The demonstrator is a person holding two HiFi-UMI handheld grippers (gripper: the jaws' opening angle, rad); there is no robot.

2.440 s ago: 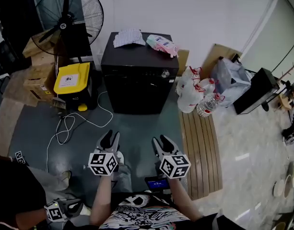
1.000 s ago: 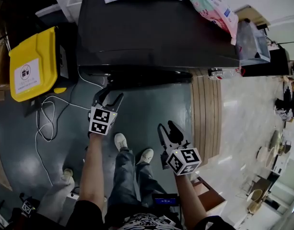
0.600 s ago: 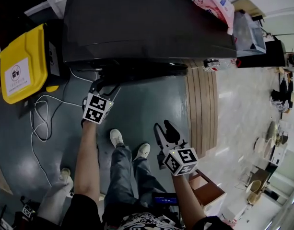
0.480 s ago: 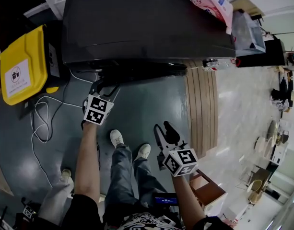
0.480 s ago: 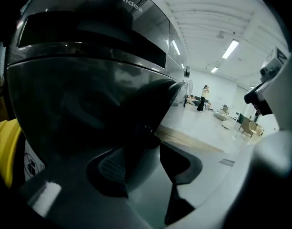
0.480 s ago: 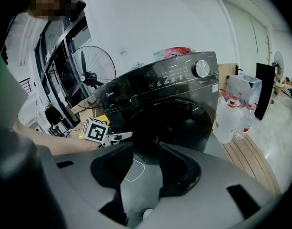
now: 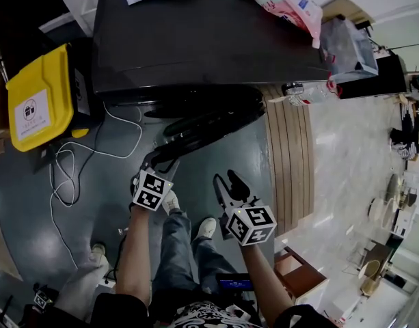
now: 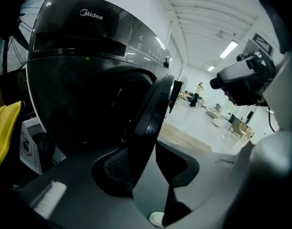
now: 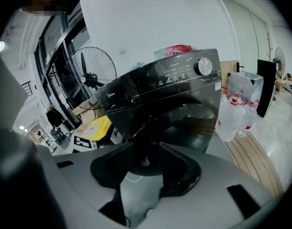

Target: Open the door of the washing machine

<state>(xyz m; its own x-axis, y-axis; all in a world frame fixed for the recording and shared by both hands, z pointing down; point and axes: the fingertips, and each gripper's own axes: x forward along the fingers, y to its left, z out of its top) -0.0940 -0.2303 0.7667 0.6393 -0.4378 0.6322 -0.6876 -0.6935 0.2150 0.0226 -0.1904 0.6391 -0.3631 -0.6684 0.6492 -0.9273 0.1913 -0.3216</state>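
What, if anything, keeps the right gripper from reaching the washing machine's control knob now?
Probably nothing, so yes. The right gripper is open and empty, and the control knob shows unblocked in its view, high on the panel. The half-open door stands lower, so the way over it looks free.

A workshop-like hall: ceiling strip lights (image 8: 229, 49), a pedestal fan (image 9: 91, 73), a washing machine (image 7: 209, 39) on bare floor (image 7: 93, 197).

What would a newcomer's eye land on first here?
The big black washing machine fills the top of the head view, its round door swung partly open. The left gripper, whose jaws have just been closing, has the door's rim between them; the right gripper hangs open beside it. A yellow bin stands left of the machine.
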